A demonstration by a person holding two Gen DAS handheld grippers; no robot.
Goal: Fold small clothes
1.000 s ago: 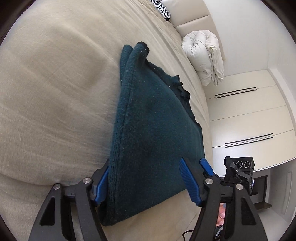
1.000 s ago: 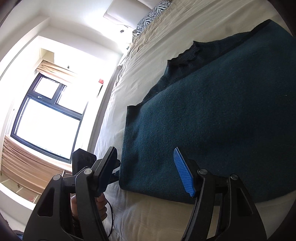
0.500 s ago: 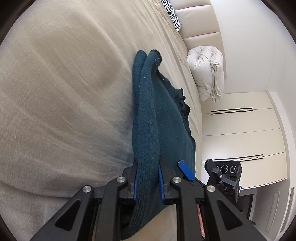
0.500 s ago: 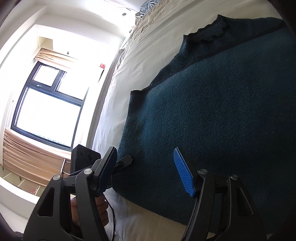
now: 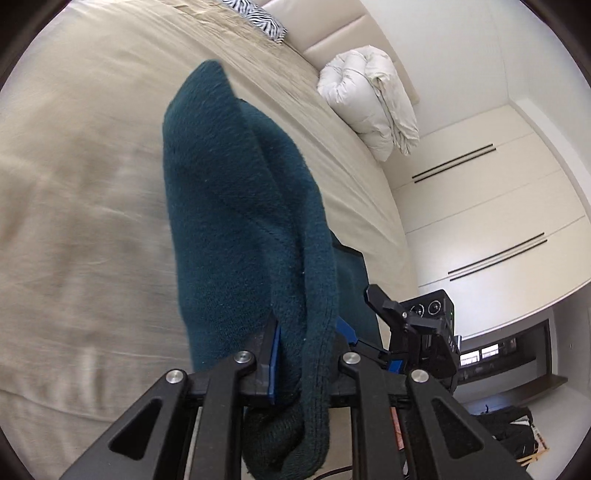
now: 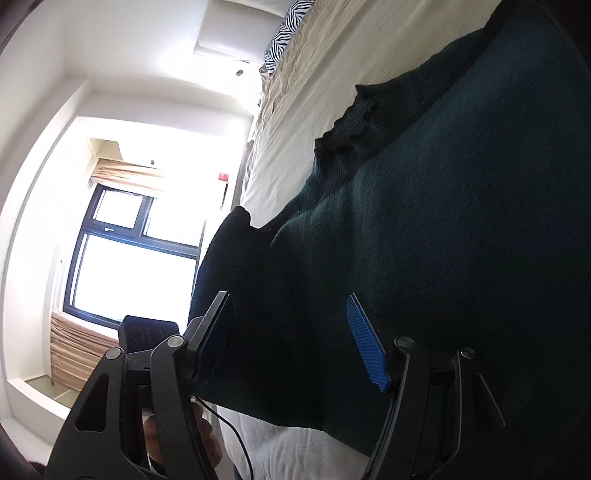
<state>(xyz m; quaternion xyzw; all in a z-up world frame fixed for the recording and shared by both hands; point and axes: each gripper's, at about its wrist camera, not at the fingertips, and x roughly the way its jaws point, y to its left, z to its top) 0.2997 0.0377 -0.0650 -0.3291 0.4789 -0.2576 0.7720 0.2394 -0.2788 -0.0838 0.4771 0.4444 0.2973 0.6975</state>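
A dark teal knit sweater (image 6: 443,206) lies on a beige bed (image 5: 74,206). My left gripper (image 5: 306,354) is shut on the sweater's near edge (image 5: 236,206) and holds that corner lifted off the bed, the cloth bunched between the blue pads. My right gripper (image 6: 291,336) is open, its jaws wide apart over the sweater's near edge, with one blue pad (image 6: 365,347) above the cloth. The ribbed collar (image 6: 351,122) points toward the head of the bed.
A zebra-print pillow (image 5: 258,18) and a rolled white duvet (image 5: 369,99) lie at the head of the bed. White wardrobe doors (image 5: 498,221) stand on the right. A bright window (image 6: 129,251) is on the other side.
My left gripper closed on the sweater's edge and has lifted it off the bed. My right gripper stayed open and moved in over the cloth.
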